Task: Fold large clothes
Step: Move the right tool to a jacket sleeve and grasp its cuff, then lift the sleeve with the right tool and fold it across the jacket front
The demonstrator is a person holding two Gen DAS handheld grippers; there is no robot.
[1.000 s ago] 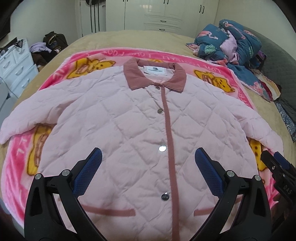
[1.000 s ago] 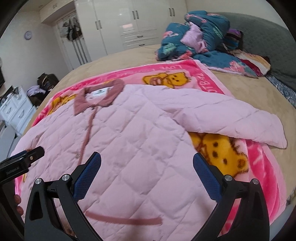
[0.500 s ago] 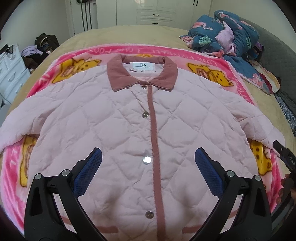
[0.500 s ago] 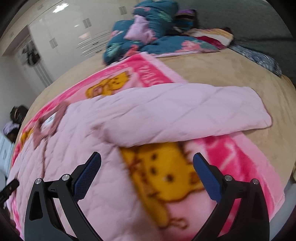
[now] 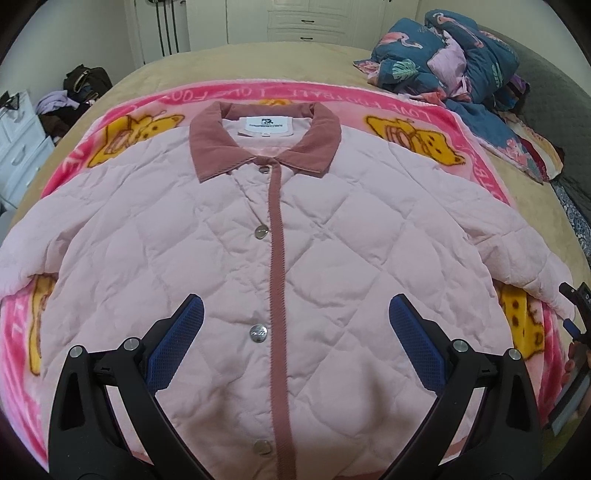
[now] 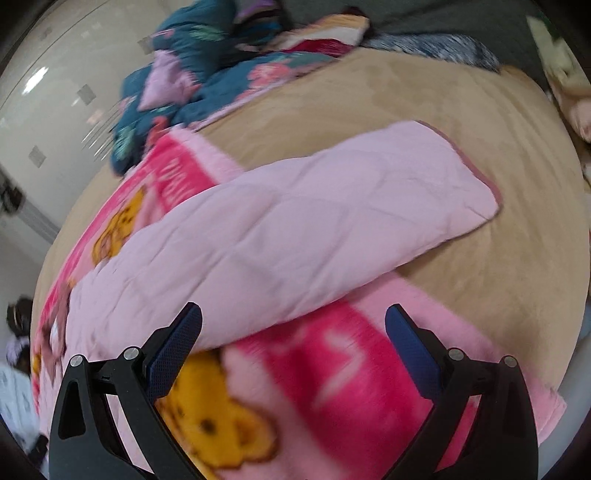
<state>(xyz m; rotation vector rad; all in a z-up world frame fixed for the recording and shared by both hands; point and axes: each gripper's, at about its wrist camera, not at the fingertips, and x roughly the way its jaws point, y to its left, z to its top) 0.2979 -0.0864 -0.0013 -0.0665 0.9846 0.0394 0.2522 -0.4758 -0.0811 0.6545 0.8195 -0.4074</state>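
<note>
A pale pink quilted jacket [image 5: 332, 236] with a dusty-rose collar and button placket lies flat, face up and buttoned, on a pink cartoon blanket [image 5: 476, 162]. My left gripper [image 5: 295, 332] is open and empty, above the jacket's lower front. My right gripper [image 6: 293, 343] is open and empty, over the blanket just in front of the jacket's right sleeve [image 6: 314, 221], which stretches out onto the tan bedspread. The right gripper also shows at the left wrist view's right edge [image 5: 572, 317].
The tan bed [image 6: 461, 118] carries a heap of dark blue patterned bedding [image 5: 450, 59] at the far right. White wardrobes [image 5: 295, 18] stand behind. A white dresser [image 5: 18, 147] and bags [image 5: 85, 81] are at the left.
My right gripper has swung right, from over the jacket's body to the right sleeve. My left gripper has shifted so the placket is centred between its fingers.
</note>
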